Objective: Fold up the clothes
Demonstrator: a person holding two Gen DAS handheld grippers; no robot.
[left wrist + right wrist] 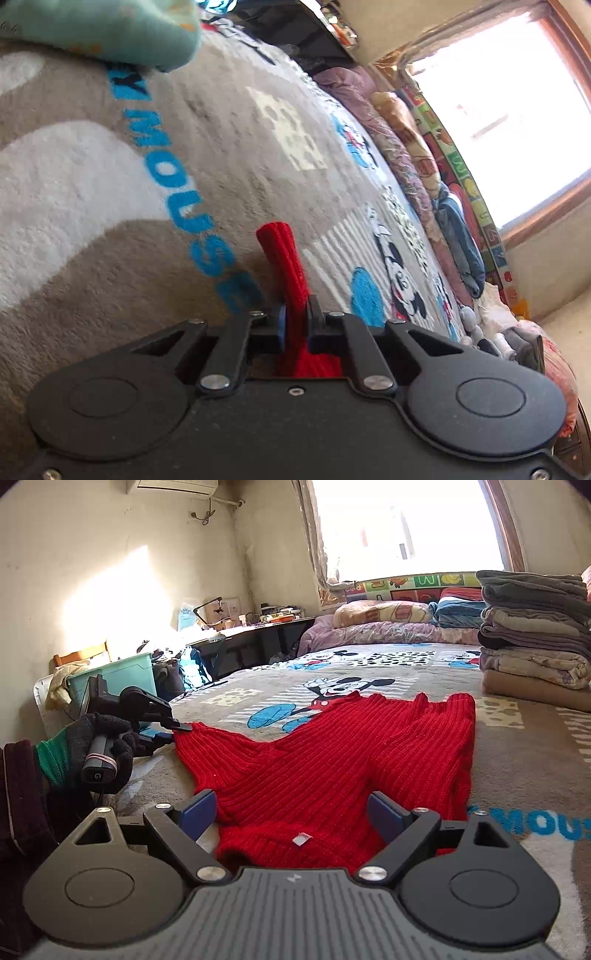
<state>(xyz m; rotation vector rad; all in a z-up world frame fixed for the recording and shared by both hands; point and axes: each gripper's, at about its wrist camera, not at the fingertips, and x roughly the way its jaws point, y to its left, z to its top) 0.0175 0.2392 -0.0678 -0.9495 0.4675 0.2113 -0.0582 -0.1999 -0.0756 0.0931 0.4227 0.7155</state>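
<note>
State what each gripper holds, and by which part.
Left gripper: shut on the red sweater, at a sleeve end. Right gripper: open, holding nothing.

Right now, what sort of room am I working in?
Most likely a bedroom: the red sweater lies on a bed with a cartoon blanket, folded bedding stacked on it, and a cluttered desk by the window.

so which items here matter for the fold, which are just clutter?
In play: red sweater; left gripper, shut on a sleeve end; right gripper, open over the hem.

Clutter: folded stack; teal bin; desk; pillows.
</note>
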